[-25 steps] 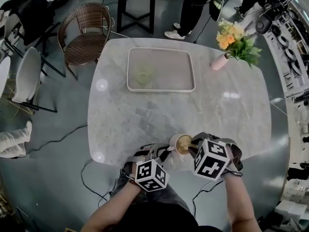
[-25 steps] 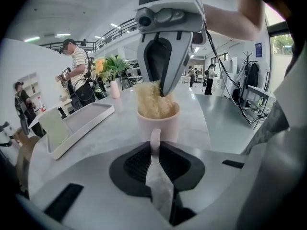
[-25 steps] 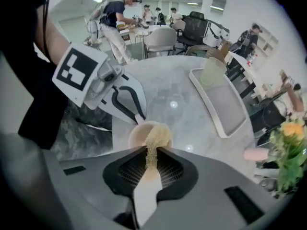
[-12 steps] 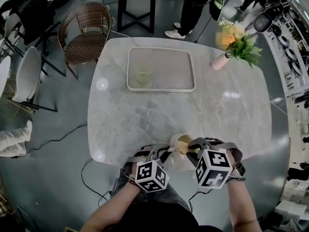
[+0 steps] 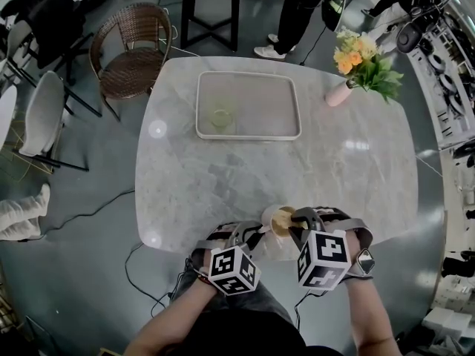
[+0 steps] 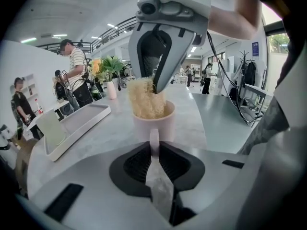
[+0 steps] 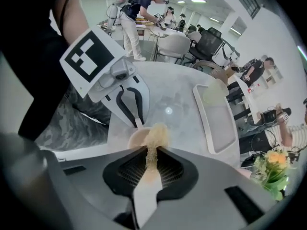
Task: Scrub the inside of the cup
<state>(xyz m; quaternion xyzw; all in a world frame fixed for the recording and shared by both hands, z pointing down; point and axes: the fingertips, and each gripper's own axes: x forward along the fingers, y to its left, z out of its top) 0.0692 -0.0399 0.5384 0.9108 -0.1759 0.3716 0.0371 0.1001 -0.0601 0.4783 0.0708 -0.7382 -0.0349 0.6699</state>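
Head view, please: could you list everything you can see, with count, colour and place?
table: one, grey-white marble, centre.
tray: one, white, table's far side.
tumbler: one, pale green, in tray.
vase: one, pink, holding yellow flowers, far right.
cup: one, pale pink, near edge.
scrubber: one, tan, in cup.
wicker chair: one, brown, beyond far-left corner.
person: one, dark trousers, beyond table.
left gripper: one, white, shut on cup's handle.
right gripper: one, white, shut on scrubber.

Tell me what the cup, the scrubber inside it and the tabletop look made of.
The cup: pale pink, matte, thick-walled; ceramic or plastic, unclear.
The scrubber: tan, coarse tangled fibres; probably loofah.
The tabletop: grey-veined white with glossy light reflections; marble or a marble look.
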